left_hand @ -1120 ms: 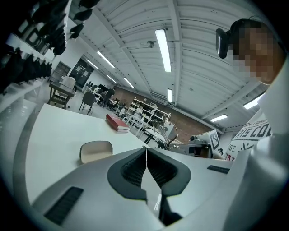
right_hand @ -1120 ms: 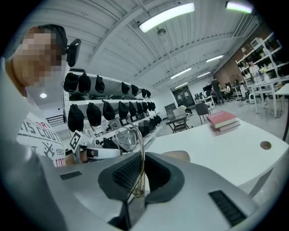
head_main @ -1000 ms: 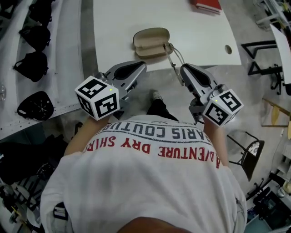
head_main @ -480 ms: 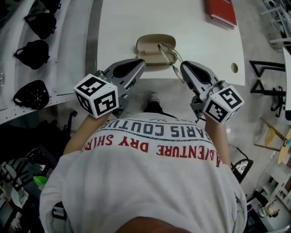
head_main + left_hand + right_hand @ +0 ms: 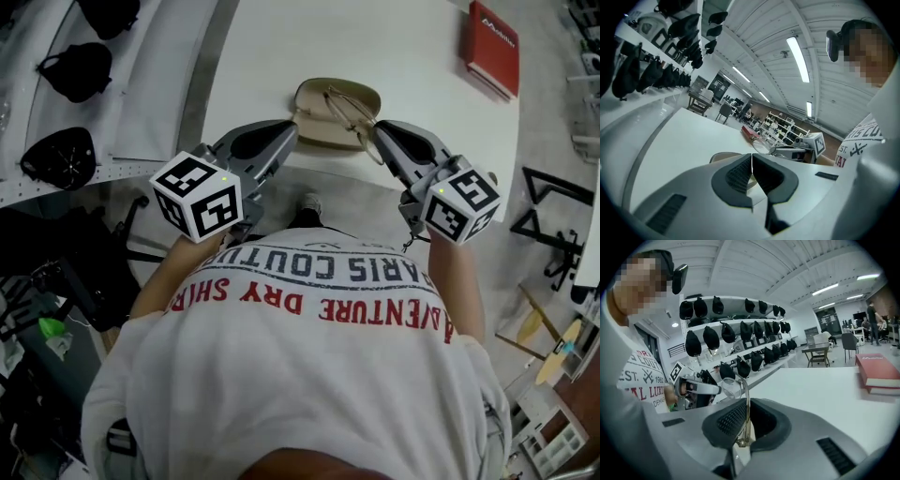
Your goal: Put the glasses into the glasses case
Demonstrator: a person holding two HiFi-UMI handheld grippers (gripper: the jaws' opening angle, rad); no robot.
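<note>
The right claw (image 5: pixel 381 128) is pinched on the glasses (image 5: pixel 349 105). In the right gripper view its two dark pads are closed on a thin metal part of the frame that runs up between them, and one clear lens (image 5: pixel 730 386) stands just beyond the tips of this claw (image 5: pixel 747 420). From the head view the glasses reach out from the right claw's tips toward the left claw (image 5: pixel 289 129) and hang over the open tan glasses case (image 5: pixel 319 136). No view shows whether they touch it. The case lies on the white counter (image 5: pixel 375 47) close to its near edge, just ahead of both claws and between their tips. The left claw is pressed together with nothing between its pads. In its own view the pads of this claw (image 5: pixel 752 161) meet along a thin line, with the rim of the case (image 5: pixel 721 156) just beyond them and the lens (image 5: pixel 764 146) farther out toward the right claw. A red book (image 5: pixel 494 47) lies on the counter well ahead of the right claw and off to its outer side. White shelves (image 5: pixel 159 103) holding black items run along the outer side of the left claw.
</note>
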